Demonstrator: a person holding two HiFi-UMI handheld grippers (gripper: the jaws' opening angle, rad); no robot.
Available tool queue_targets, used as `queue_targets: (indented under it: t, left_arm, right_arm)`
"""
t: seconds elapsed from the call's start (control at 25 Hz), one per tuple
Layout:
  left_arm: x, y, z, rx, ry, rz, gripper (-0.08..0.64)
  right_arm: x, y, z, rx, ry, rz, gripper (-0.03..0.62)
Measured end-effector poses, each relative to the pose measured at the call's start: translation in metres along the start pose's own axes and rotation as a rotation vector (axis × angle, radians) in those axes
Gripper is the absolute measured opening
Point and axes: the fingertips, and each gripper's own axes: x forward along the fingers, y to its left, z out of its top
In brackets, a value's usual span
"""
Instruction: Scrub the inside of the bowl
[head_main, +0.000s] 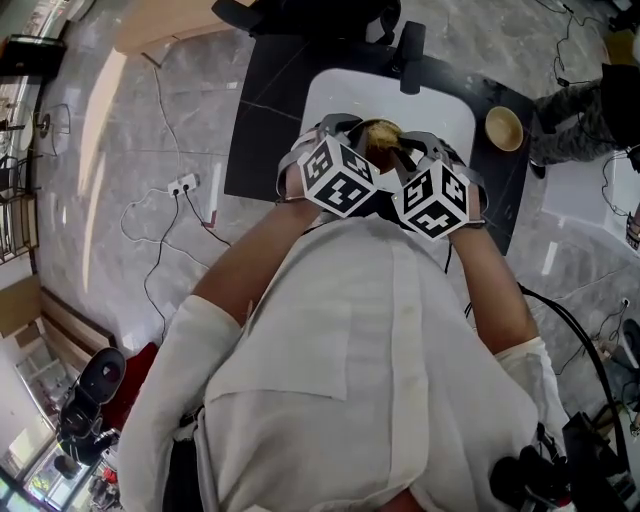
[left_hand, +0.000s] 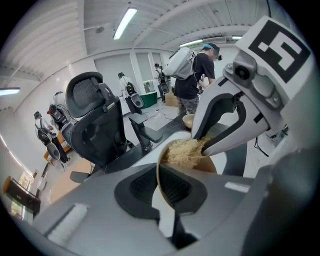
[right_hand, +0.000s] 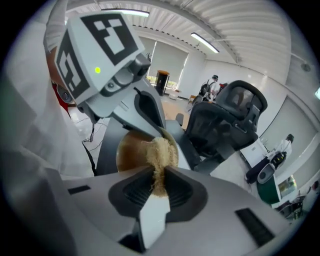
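A brown wooden bowl (head_main: 381, 134) is lifted above the white mat (head_main: 340, 95), tucked between both grippers. My left gripper (head_main: 362, 146) is shut on the bowl's rim (left_hand: 159, 175), which runs edge-on between its pads. A tan fibrous scrubber (right_hand: 161, 156) is pinched in my right gripper (right_hand: 158, 182), which is shut on it, and it presses into the bowl's inside (right_hand: 131, 152). From the left gripper view, the scrubber (left_hand: 184, 150) fills the bowl (left_hand: 200, 162) and the right gripper's fingers (left_hand: 220, 131) reach in from above. Marker cubes hide most of both grippers in the head view.
The white mat lies on a black table (head_main: 265, 120). A second, lighter bowl (head_main: 504, 128) sits at the table's far right. A black office chair (left_hand: 92, 117) stands beyond the table. Cables and a power strip (head_main: 183, 185) lie on the floor at left.
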Motion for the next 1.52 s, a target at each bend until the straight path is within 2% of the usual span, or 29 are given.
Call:
queue_targets:
  t: [0.24, 0.56, 0.8, 1.0, 1.16, 1.32, 1.52]
  left_arm:
    - [0.002, -0.002, 0.019, 0.007, -0.027, 0.058, 0.021]
    - [0.005, -0.007, 0.027, 0.005, -0.039, 0.081, 0.021]
    - [0.010, -0.015, 0.020, 0.000, -0.023, 0.055, 0.014]
    - [0.010, -0.019, 0.015, 0.022, -0.008, 0.040, 0.014]
    - [0.007, -0.022, 0.015, 0.057, -0.005, 0.043, 0.014]
    - [0.005, -0.021, 0.010, 0.056, -0.011, 0.041, 0.014]
    - [0.003, -0.018, 0.008, 0.050, -0.020, 0.039, 0.015]
  right_arm:
    - [0.010, 0.010, -0.027, 0.037, 0.076, 0.042, 0.052]
    - [0.014, 0.031, -0.023, 0.024, 0.064, 0.138, 0.052]
    - [0.006, 0.020, -0.005, -0.012, 0.032, 0.102, 0.052]
    - [0.000, 0.010, -0.003, -0.060, 0.069, 0.042, 0.052]
    - [-0.001, 0.002, -0.013, -0.043, 0.113, 0.005, 0.052]
    - [0.001, 0.006, -0.023, -0.033, 0.156, 0.006, 0.052]
    - [0.009, 0.029, -0.036, -0.009, 0.198, 0.067, 0.052]
